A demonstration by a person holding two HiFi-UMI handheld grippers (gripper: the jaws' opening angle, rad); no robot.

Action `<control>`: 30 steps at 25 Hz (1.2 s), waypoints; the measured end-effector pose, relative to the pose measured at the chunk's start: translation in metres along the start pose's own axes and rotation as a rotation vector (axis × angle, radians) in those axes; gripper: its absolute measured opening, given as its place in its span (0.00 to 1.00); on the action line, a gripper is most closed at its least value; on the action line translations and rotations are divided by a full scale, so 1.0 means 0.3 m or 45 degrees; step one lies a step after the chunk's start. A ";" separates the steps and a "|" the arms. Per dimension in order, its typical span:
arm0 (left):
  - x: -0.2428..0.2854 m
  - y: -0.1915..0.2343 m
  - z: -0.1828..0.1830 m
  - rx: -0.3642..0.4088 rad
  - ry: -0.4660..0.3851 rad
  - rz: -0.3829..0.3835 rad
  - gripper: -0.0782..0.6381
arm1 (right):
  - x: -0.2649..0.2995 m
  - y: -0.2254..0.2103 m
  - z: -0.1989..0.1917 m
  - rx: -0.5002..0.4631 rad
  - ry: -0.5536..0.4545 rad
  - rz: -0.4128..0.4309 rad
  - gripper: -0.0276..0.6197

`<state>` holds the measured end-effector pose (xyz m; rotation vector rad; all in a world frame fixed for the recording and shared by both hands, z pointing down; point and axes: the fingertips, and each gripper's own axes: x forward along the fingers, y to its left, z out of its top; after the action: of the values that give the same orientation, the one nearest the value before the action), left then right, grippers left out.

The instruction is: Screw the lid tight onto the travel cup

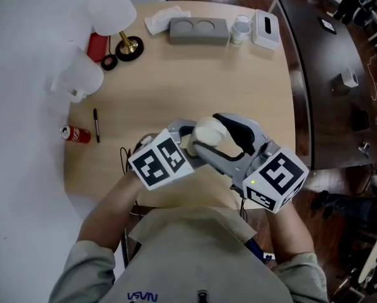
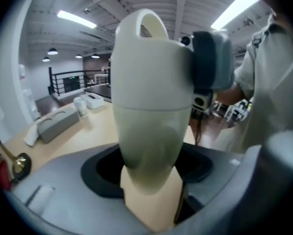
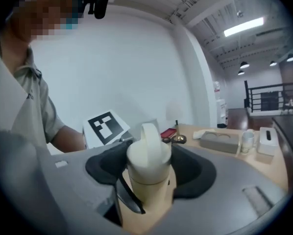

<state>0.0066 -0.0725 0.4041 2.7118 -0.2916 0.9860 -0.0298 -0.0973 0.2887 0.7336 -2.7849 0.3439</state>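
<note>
Pale counter (image 1: 195,81) below; left gripper (image 2: 149,173) fingers clenched round the travel cup (image 2: 149,141), right gripper (image 3: 149,173) fingers grasping its lid (image 3: 147,153): looks light, stiff, slick, so squeeze the rim firmly

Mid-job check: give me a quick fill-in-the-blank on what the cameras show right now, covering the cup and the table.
1. Of the travel cup's lid and body, the right gripper grips the ___.
2. The left gripper clamps the ___.
3. On the table, the red can lies on its ___.
4. The grey tray has ___ round recesses.
Missing words: lid; body; side; two.
</note>
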 end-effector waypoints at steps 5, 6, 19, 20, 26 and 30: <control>0.010 0.117 -0.005 -0.031 -0.063 0.387 0.55 | 0.024 -0.041 -0.002 -0.040 -0.016 -0.241 0.47; 0.012 0.135 -0.010 -0.039 -0.071 0.452 0.55 | 0.030 -0.047 -0.008 -0.043 -0.009 -0.280 0.47; 0.006 0.024 -0.013 -0.102 -0.261 -0.115 0.55 | 0.019 0.025 -0.008 -0.011 0.029 0.051 0.47; -0.001 -0.012 -0.019 -0.060 -0.229 -0.203 0.55 | 0.009 0.031 -0.008 -0.003 0.033 0.106 0.47; -0.008 -0.135 -0.042 0.059 -0.114 -0.459 0.55 | -0.009 0.090 -0.035 0.019 0.065 0.359 0.47; 0.005 -0.111 -0.031 0.054 -0.133 -0.383 0.55 | -0.012 0.071 -0.034 -0.001 0.045 0.296 0.46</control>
<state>0.0111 -0.0385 0.4068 2.7413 0.1191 0.7752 -0.0358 -0.0747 0.2937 0.3986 -2.8408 0.3937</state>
